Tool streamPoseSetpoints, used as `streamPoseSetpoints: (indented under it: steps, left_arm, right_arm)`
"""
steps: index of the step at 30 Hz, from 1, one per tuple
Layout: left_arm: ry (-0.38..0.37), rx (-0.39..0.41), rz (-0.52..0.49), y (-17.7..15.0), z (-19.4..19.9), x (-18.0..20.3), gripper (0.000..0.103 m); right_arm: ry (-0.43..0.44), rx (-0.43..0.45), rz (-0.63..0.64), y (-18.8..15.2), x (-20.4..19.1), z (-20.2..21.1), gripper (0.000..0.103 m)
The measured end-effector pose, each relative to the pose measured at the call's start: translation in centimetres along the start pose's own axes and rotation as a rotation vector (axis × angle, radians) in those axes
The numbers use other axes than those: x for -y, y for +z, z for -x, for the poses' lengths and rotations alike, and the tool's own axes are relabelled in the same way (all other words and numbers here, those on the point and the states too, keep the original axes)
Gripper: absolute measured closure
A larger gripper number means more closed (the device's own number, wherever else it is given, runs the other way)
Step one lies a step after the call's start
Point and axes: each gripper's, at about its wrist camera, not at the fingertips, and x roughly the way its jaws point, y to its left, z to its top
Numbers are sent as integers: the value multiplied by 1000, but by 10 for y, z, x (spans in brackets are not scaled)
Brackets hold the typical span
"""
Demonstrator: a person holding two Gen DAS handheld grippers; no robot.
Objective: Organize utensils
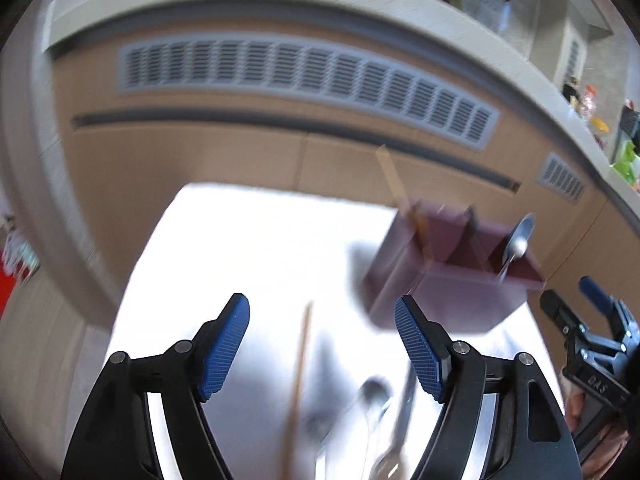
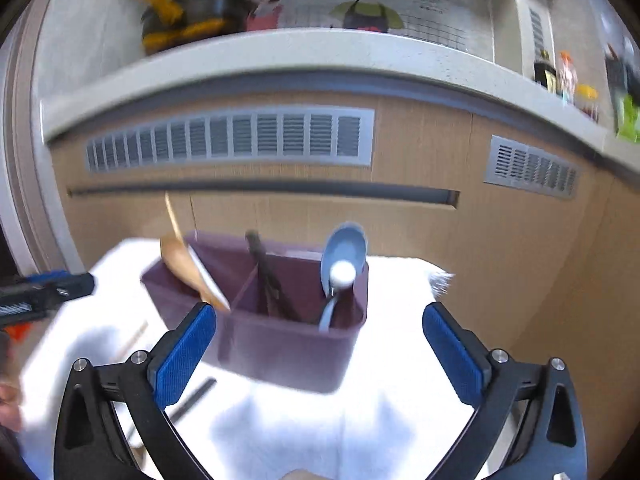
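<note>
A maroon utensil holder point(image 2: 280, 340) with compartments stands on the white table point(image 2: 384, 420); it also shows in the left wrist view point(image 1: 448, 292). It holds a wooden spoon point(image 2: 188, 264) at the left, dark chopsticks point(image 2: 272, 280) in the middle and a blue-grey metal spoon point(image 2: 340, 268) at the right. My right gripper point(image 2: 320, 352) is open and empty just in front of the holder. My left gripper point(image 1: 322, 348) is open and empty above loose utensils on the table: a wooden chopstick point(image 1: 298, 380) and blurred metal cutlery point(image 1: 380, 412). The right gripper shows at the left view's right edge point(image 1: 580, 320).
A wooden cabinet with grey vent grilles point(image 2: 232, 136) and a white countertop point(image 2: 280, 52) stands behind the table. Bottles point(image 2: 560, 72) and a yellow-black object point(image 2: 188, 16) sit on the counter. A loose wooden stick point(image 2: 132, 340) and a dark stick point(image 2: 196, 396) lie at the left.
</note>
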Motion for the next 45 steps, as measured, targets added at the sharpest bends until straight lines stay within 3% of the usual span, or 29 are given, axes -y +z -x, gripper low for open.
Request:
streamPoseSetpoints:
  steps: [5, 8, 13, 15, 17, 19, 22, 28, 34, 40, 45]
  left_arm:
    - [63, -66, 46, -35, 11, -34, 22]
    - [113, -96, 19, -51, 14, -45, 19]
    - [168, -116, -52, -75, 21, -52, 17]
    - [167, -118, -54, -83, 24, -56, 16]
    - [145, -117, -34, -92, 28, -62, 16]
    - [118, -105, -25, -97, 33, -65, 16]
    - [143, -86, -54, -104, 41, -64, 16]
    - [173, -70, -37, -110, 51, -70, 16]
    - [165, -68, -5, -111, 55, -77, 17]
    - [143, -81, 16, -113, 56, -82, 17]
    - [116, -111, 27, -110, 52, -82, 21]
  right_arm:
    - [8, -82, 70, -16, -35, 2, 0]
    - [-21, -141, 137, -23, -59, -3, 0]
    - [116, -231, 173, -36, -88, -6, 3]
    - [170, -261, 174, -42, -96, -6, 12]
    - [201, -302, 201, -50, -106, -7, 33]
    - [248, -338, 211, -54, -112, -9, 45]
    - [369, -402, 174, -61, -116, -9, 53]
    - [372, -424, 113, -62, -122, -15, 76]
    - [319, -464, 46, -58, -129, -48, 76]
    - [264, -491, 81, -54, -146, -74, 76]
    - [292, -485, 101, -56, -140, -67, 78]
